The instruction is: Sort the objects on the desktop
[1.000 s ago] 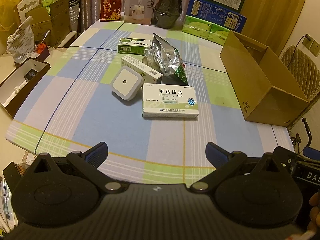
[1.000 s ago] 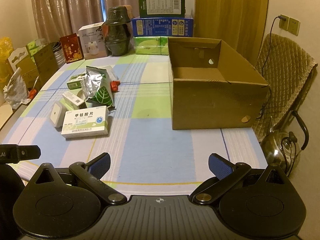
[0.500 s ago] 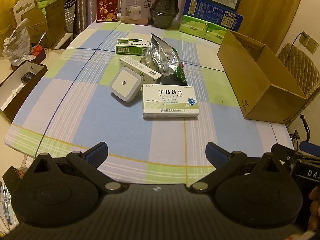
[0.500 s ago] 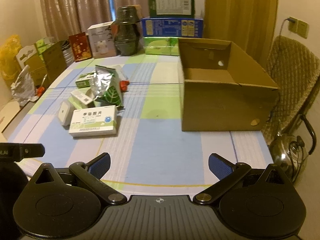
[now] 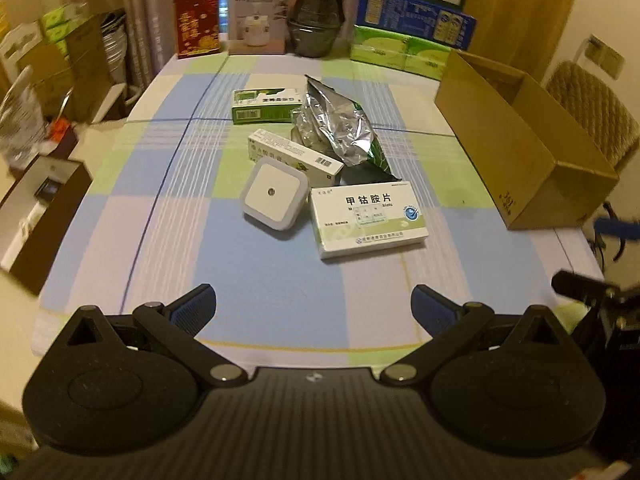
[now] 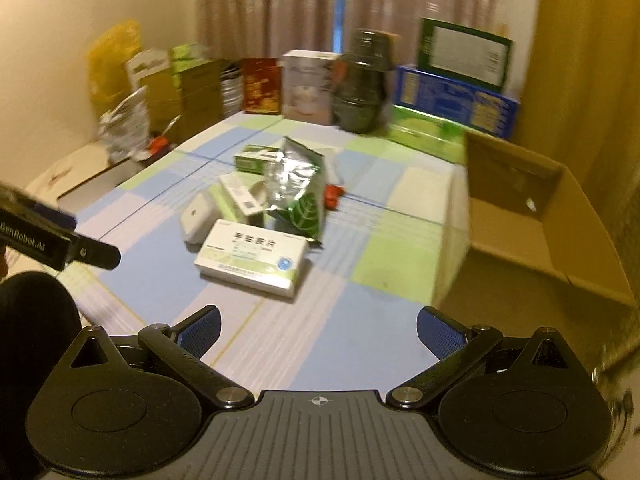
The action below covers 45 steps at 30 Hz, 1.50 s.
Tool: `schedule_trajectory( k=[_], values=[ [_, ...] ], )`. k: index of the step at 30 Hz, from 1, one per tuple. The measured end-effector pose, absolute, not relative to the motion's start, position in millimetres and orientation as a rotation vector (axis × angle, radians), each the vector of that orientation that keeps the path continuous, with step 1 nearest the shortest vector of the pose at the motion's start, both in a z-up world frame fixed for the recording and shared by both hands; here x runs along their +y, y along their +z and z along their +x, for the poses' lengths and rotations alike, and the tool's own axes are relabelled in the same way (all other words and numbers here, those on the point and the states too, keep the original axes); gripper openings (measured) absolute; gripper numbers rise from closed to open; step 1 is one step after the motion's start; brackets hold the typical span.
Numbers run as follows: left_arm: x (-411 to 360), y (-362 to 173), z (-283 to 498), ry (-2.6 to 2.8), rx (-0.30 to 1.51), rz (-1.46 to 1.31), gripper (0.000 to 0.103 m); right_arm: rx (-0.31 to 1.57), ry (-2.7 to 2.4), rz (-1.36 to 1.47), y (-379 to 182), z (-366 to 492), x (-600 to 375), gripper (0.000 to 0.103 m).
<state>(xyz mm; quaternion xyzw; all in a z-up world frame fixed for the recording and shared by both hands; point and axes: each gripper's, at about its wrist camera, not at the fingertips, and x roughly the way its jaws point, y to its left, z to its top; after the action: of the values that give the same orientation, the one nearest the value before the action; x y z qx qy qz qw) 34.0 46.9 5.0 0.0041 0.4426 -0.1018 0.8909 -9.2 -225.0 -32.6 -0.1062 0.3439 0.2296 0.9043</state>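
Observation:
A cluster lies mid-table: a white medicine box point(image 5: 368, 218) point(image 6: 252, 258), a white square night light point(image 5: 273, 193) point(image 6: 198, 217), a long white box point(image 5: 296, 157), a green box point(image 5: 266, 105) point(image 6: 256, 158) and a silver foil bag point(image 5: 342, 132) point(image 6: 296, 188). An open cardboard box point(image 5: 520, 148) point(image 6: 532, 220) stands at the right. My left gripper point(image 5: 314, 306) is open and empty over the near table edge, short of the cluster. My right gripper point(image 6: 318, 328) is open and empty, near the medicine box.
Boxes, a dark stacked pot point(image 5: 318, 20) and green tissue packs point(image 5: 400, 54) line the far edge of the checked tablecloth point(image 5: 160, 200). A small red object point(image 6: 332, 196) lies behind the bag. A chair point(image 5: 588, 108) stands right of the table.
Both grippers have moved forward toward the cluster. The right gripper has swung left, so the medicine box now sits near its middle and the cardboard box at its right edge.

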Motion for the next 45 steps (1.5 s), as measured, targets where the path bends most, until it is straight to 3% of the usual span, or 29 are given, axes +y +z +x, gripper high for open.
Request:
schedule_trajectory(
  k=[11,23,28,42,45],
  values=[
    [61.3,-2.6,81.6,-0.361,0.900,0.244,0.102,0.661,0.757,-0.547,-43.4,32.8,-174.1,0.101],
    [63.2,-37.0,137.8,-0.522,0.867,0.401,0.102,0.659,0.937,-0.837,-91.0,78.8,-127.6,0.100],
    [59.4,-57.2,155.1,-0.566,0.865,0.457,0.095,0.672,0.981,-0.926,-110.9,95.4,-112.9,0.089],
    [61.3,-84.9,178.7,-0.611,0.867,0.467,0.088,0.701,1.083,-1.104,-148.8,128.0,-77.7,0.088],
    [64.2,-88.2,179.7,-0.610,0.869,0.452,0.088,0.750,1.082,-1.055,-150.0,135.0,-75.9,0.079]
  ],
)
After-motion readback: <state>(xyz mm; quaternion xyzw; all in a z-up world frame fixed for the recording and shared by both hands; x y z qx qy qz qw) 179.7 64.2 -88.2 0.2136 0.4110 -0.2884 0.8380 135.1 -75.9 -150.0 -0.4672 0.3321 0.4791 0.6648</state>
